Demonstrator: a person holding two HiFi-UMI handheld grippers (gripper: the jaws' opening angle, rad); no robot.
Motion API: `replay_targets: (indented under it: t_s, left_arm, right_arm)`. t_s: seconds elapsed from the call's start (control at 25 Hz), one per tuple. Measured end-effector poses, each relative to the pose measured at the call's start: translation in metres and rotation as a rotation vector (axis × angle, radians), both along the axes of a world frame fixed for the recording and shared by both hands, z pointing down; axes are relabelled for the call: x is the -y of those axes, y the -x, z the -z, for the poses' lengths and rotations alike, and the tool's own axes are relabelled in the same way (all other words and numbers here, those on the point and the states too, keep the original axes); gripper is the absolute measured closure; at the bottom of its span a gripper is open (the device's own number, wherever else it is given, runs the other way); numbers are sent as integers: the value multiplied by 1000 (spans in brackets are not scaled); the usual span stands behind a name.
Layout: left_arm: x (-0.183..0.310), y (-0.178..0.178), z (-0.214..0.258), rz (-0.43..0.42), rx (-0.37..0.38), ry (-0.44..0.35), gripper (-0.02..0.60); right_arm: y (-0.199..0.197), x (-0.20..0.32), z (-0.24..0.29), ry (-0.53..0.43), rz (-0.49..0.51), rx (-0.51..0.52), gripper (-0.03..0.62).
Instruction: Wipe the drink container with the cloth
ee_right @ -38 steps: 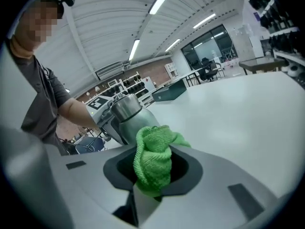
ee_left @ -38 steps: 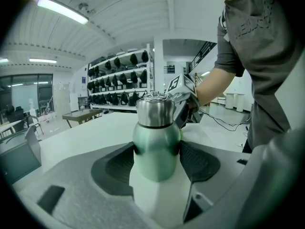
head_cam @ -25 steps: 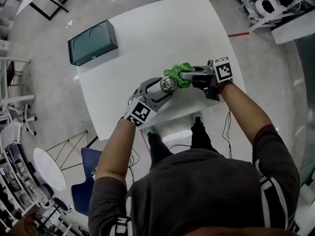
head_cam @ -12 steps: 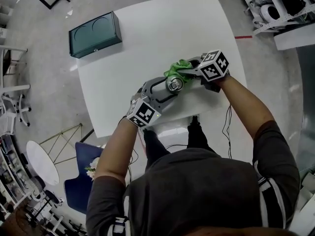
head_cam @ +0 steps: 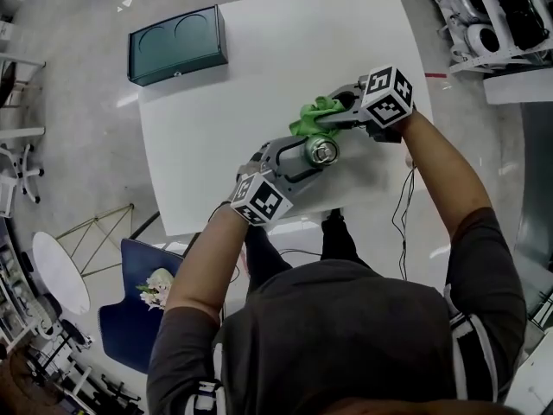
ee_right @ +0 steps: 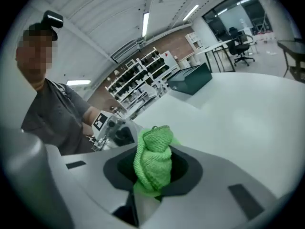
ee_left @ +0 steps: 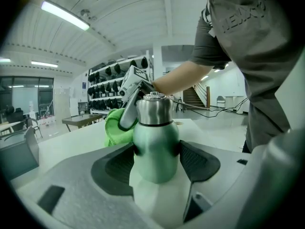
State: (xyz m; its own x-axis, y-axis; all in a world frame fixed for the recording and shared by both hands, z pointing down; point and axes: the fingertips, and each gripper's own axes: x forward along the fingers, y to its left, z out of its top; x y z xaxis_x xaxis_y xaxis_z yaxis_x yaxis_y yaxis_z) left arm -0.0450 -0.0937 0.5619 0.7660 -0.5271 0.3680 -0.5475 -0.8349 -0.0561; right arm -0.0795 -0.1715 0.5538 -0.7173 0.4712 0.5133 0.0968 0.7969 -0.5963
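**Bottle clamped on the left, cloth at its neck on the right**

Head view: the left gripper (head_cam: 304, 157) reaches in from the lower left, its jaws closed round a drink container (head_cam: 323, 151) that is seen from above, cap up, over the near part of the white tabletop (head_cam: 259, 59). The right gripper (head_cam: 333, 115) comes in from the right and carries a green cloth (head_cam: 311, 114) just beyond the container. A dark teal case (head_cam: 177, 45) lies well apart, at the tabletop's far left corner.

Left gripper view: the container stands upright between the two dark pads, which press on either side of its green body; its steel neck and cap rise above them. The cloth is bunched at the container's upper left, and a jaw tip of the right gripper lies against the neck.

Right gripper view: the jaws are narrow, pinching a rolled wad of the cloth that sticks up between them. Past it, the left gripper and its square-marker cube (ee_right: 99, 121) show. The teal case sits farther off on the tabletop.
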Motion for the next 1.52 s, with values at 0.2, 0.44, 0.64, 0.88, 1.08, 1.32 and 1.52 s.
replay_targets:
  t_s: [0.2, 0.44, 0.64, 0.88, 1.08, 1.32, 1.52]
  left_arm:
    - [1, 1, -1, -4, -3, 1, 282]
    - [0, 2, -2, -5, -5, 5, 282]
    - [0, 4, -4, -1, -13, 22, 282]
    - [1, 4, -5, 10, -22, 34, 282]
    - [1, 3, -4, 10, -3, 45, 282]
    - [2, 1, -2, 16, 8, 53, 282]
    - [2, 0, -2, 27, 9, 58, 282]
  right_arm:
    - [10, -17, -5, 139, 98, -7, 516]
    - [20, -19, -46, 29, 91, -127, 517]
    - [9, -7, -36, -115, 0, -80, 516]
    - [-56, -6, 20, -140, -301, 113, 514]
    - [-83, -45, 32, -124, -335, 168, 514]
    - [-75, -74, 12, -161, -280, 133, 514]
    - [-71, -102, -36, -193, -215, 5, 514]
